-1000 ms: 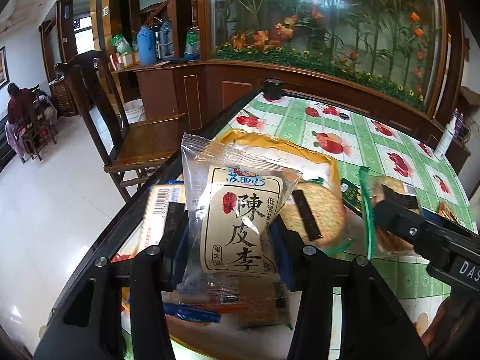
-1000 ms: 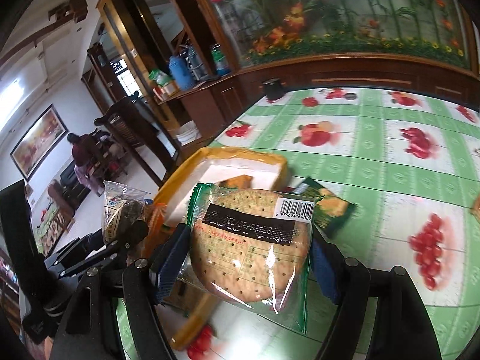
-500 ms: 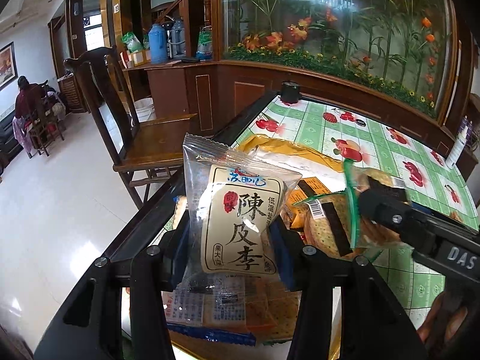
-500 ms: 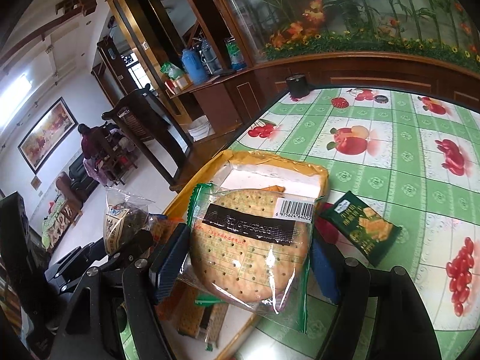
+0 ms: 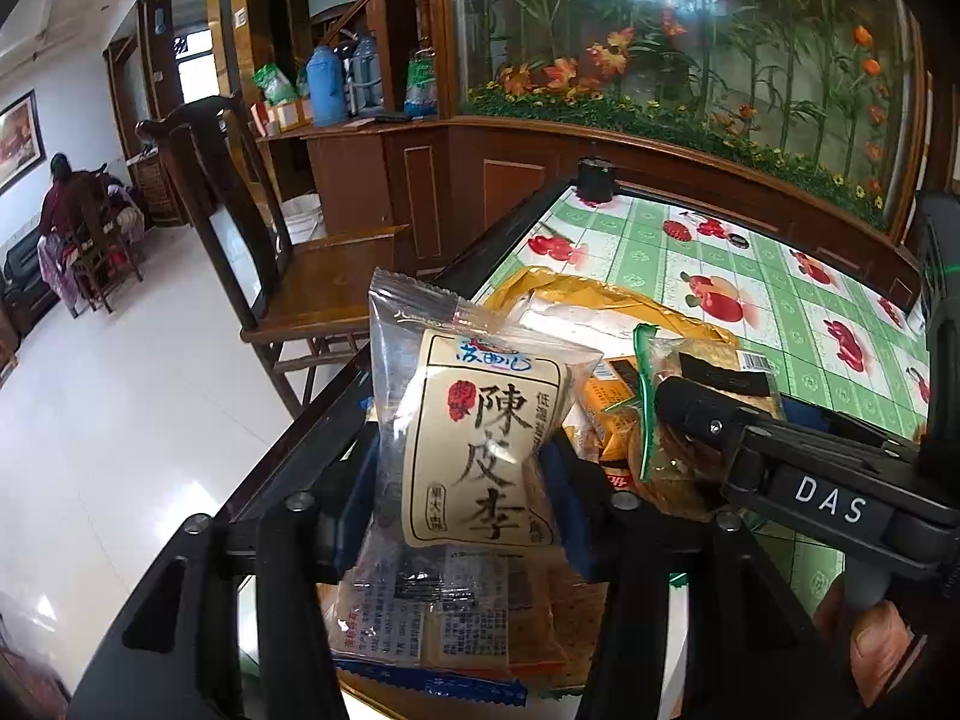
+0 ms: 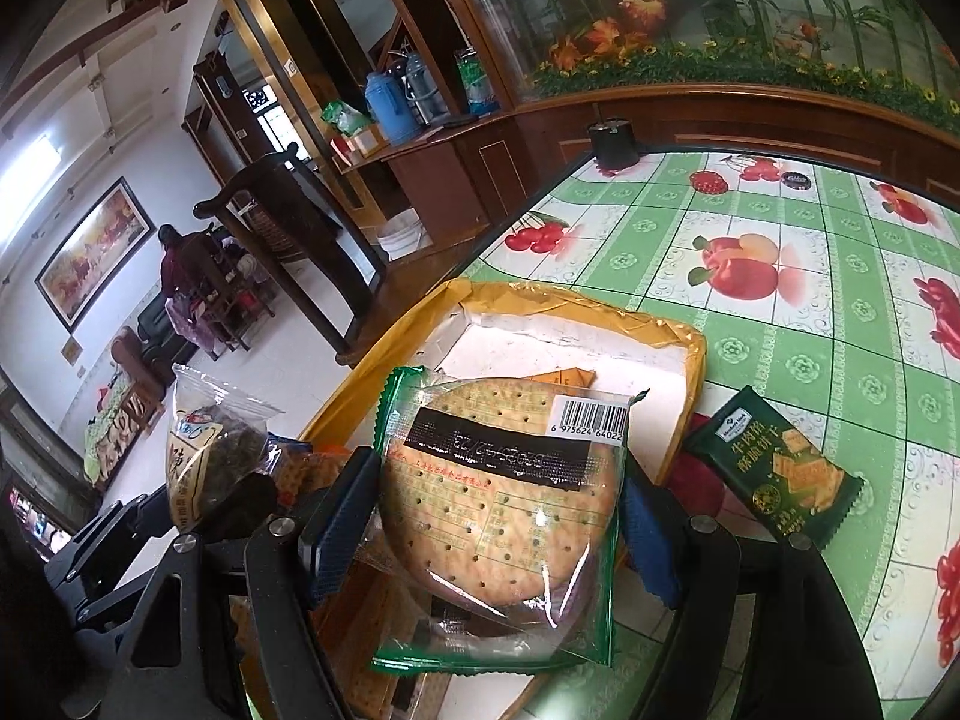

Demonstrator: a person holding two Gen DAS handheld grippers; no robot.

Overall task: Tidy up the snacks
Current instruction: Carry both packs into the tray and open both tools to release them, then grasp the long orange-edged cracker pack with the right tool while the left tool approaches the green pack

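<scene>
Left wrist view: the left gripper [image 5: 465, 468] has its jaws opening around an upright plum-candy packet [image 5: 474, 438], long axis vertical, above the snacks in the yellow tray [image 6: 690, 348]. To its right, the right gripper [image 6: 501, 516] pinches a round cracker pack [image 6: 501, 504] – barcode end up – over that tray; a green biscuit packet [image 6: 774, 468] lies just beside it on the tablecloth [image 6: 780, 204].

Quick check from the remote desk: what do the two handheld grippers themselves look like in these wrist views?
Both are matte black plastic with angular, open-framed finger arms and round silver screw heads at the joints. The left gripper and right gripper each carry blue pads on the fingers' inner faces. White letters "DAS" mark the right gripper's side. No cables or sleeves show; only part of a bare hand under it.
</scene>
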